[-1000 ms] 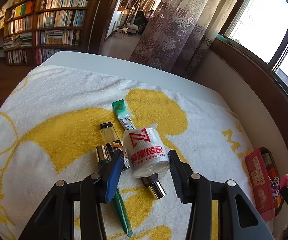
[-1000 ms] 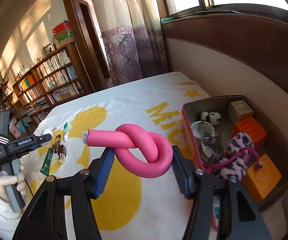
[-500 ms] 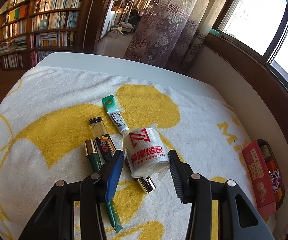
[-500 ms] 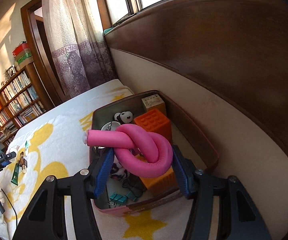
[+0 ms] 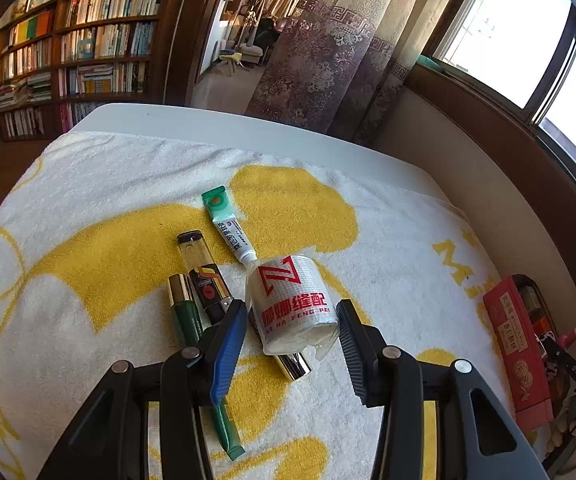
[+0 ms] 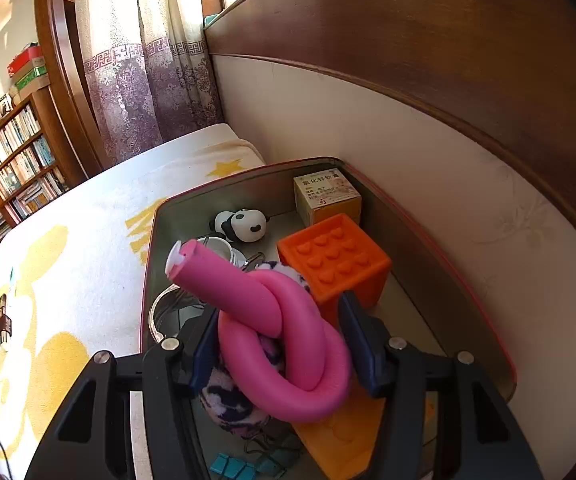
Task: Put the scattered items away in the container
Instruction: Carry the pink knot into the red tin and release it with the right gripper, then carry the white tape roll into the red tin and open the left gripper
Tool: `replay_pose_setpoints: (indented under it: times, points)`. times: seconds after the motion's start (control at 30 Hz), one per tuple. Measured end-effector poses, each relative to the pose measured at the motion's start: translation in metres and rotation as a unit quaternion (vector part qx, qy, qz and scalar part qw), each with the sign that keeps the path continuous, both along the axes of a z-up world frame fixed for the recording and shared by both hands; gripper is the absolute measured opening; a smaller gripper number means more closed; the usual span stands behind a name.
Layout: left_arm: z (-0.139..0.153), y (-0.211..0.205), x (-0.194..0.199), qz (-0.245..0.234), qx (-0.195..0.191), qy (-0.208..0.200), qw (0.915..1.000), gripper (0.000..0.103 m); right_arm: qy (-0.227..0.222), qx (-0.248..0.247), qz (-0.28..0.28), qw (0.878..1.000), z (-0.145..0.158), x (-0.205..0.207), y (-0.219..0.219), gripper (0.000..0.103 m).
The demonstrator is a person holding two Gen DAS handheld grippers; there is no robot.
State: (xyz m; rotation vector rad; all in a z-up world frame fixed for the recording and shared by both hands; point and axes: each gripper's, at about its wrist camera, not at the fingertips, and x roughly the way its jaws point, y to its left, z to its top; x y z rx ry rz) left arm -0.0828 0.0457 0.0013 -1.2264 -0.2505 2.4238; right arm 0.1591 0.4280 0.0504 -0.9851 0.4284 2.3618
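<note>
My left gripper (image 5: 290,314) is shut on a white roll in clear wrap with red print (image 5: 292,300), held just above the yellow-and-white towel (image 5: 87,256). Under and beside it lie a green-and-white tube (image 5: 227,224), a dark clear-topped bottle (image 5: 201,276), a green tube with a gold cap (image 5: 185,312) and a gold-ended stick (image 5: 294,366). My right gripper (image 6: 277,320) is shut on a knotted pink foam tube (image 6: 288,344), low over the open metal container (image 6: 155,220). The container's red side (image 5: 516,348) shows at the right edge of the left wrist view.
Inside the container are a panda figure (image 6: 243,224), an orange studded block (image 6: 336,264), a small yellow box (image 6: 326,196), a fuzzy purple-white item (image 6: 227,396) and blue clips (image 6: 227,468). A padded wall (image 6: 448,184) runs right behind it. Bookshelves (image 5: 87,52) stand beyond the bed.
My right gripper carried the pink foam tube from over the towel to above the container and sank toward its contents. The left gripper kept the roll and barely shifted.
</note>
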Motion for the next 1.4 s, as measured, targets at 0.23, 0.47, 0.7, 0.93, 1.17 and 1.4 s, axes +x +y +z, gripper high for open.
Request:
replay_pose_setpoints:
  times: [0.23, 0.47, 0.7, 0.93, 1.17, 1.4]
  points:
    - [0.000, 0.004, 0.003, -0.005, -0.005, 0.002, 1.0000, 0.048, 0.038, 0.013, -0.009, 0.999, 0.015, 0.035, -0.003, 0.071]
    - [0.004, 0.012, 0.010, -0.014, -0.011, 0.011, 0.9998, 0.048, 0.070, 0.048, -0.036, 0.996, 0.038, 0.067, -0.007, 0.077]
    - [0.003, 0.015, 0.016, -0.022, -0.011, 0.009, 0.9997, 0.048, 0.044, 0.074, -0.074, 0.994, 0.039, 0.072, 0.000, 0.077]
    - [0.007, 0.013, 0.018, -0.022, -0.004, 0.014, 0.9996, 0.048, 0.079, 0.031, -0.001, 0.996, 0.039, 0.073, -0.017, 0.077]
    - [0.011, 0.014, 0.023, -0.029, 0.000, 0.021, 0.9994, 0.048, 0.032, 0.047, -0.045, 0.997, 0.021, 0.057, -0.006, 0.077]
    - [0.014, 0.021, 0.028, -0.040, 0.000, 0.023, 0.9989, 0.048, 0.061, 0.058, -0.076, 0.994, 0.026, 0.072, -0.003, 0.077]
